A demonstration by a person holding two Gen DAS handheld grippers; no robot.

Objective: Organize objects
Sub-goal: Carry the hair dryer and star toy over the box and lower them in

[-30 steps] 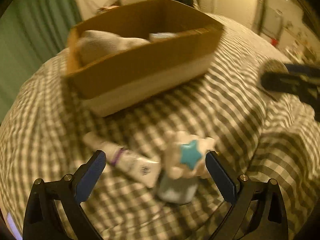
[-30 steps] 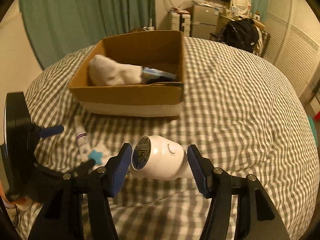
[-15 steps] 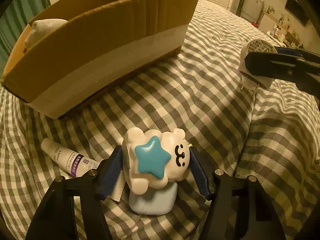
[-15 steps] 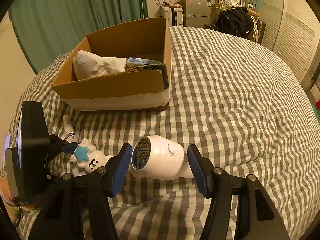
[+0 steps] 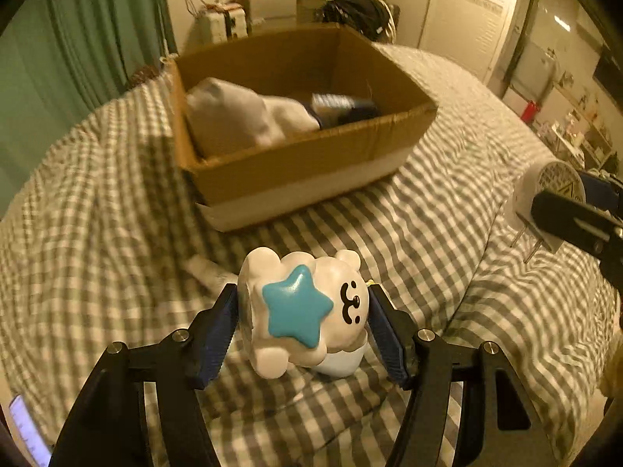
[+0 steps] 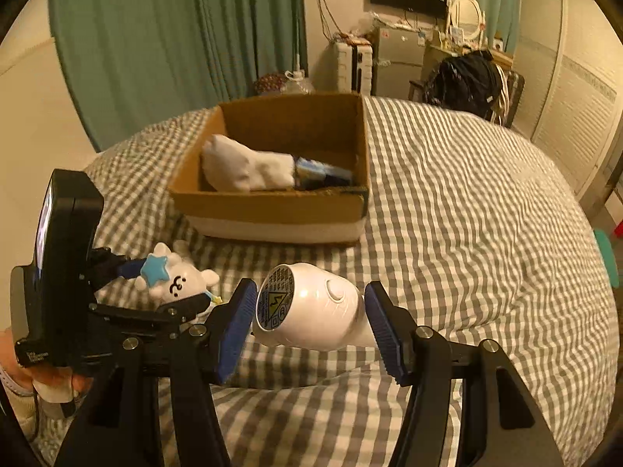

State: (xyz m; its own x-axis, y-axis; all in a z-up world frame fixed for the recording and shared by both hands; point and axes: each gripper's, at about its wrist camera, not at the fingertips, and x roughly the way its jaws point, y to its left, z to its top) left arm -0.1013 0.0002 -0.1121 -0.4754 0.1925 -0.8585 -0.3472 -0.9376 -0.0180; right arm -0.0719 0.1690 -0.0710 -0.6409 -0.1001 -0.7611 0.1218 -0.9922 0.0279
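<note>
the left gripper (image 5: pixel 303 319) is clamped on a white bear figure (image 5: pixel 307 311) with a teal star on its front and a pale blue base, its blue pads pressed against the figure's two sides, and the figure is held up above the checked bedspread (image 5: pixel 97 241) rather than lying on it. in the right wrist view the same figure (image 6: pixel 175 278) shows at the left, pinched in the left gripper (image 6: pixel 163 284), with the person's hand (image 6: pixel 50 381) low at the frame edge under the black handle. the right gripper (image 6: pixel 309 323) is closed on a white plug-in device (image 6: pixel 311 309) that has a round warning label on its near end and a button on top; both pads touch it, one at the label end and one at the narrow end. from the left wrist view that device (image 5: pixel 545 202) sits at the far right with two metal prongs pointing down (the right gripper's body covers part of it). a cardboard box (image 5: pixel 311 163) rests on the bedspread beyond both tools, and inside it lie a white sock (image 5: pixel 241 116) and a dark item with a light label, blurred. a white tube (image 5: pixel 206 272) lies on the bedspread just behind the figure, partly hidden by it. green curtains (image 6: pixel 175 39) hang behind the bed.
</note>
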